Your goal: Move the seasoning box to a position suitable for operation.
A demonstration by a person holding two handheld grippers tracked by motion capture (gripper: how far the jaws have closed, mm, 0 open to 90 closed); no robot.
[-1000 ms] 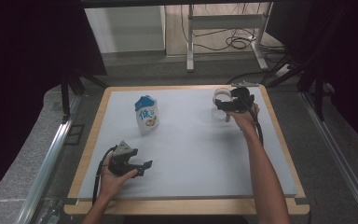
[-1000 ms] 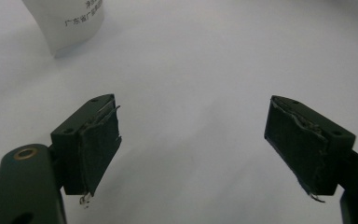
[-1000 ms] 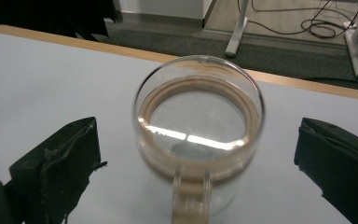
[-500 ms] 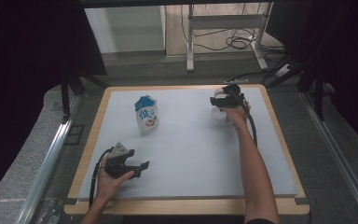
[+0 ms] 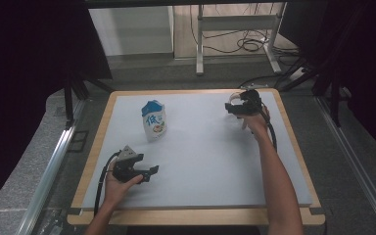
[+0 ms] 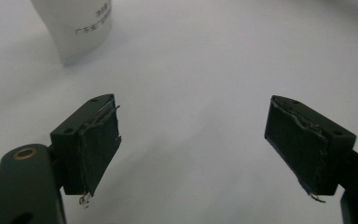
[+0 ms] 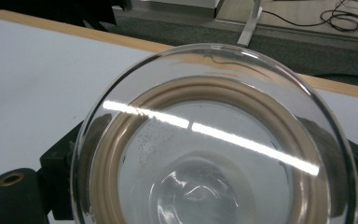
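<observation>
Grey board (image 5: 200, 161) covers the table, leaving room to work. At its far right corner the right gripper (image 5: 239, 108) has its jaws clamped on a clear glass lid (image 7: 214, 144) with a tan seal ring, lifted for carrying; the lid hides both jaws' tips. A milk pouch (image 5: 153, 120) stands upright mid-left, its print unreadable. Near the front left, the left gripper (image 6: 193, 149) waits, jaws spread wide, holding nothing.

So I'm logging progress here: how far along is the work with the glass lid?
Done: the right gripper has closed on the glass lid near the table's far edge. In hand: carrying it. Left: the left gripper, open, hasn't touched the pouch.
</observation>
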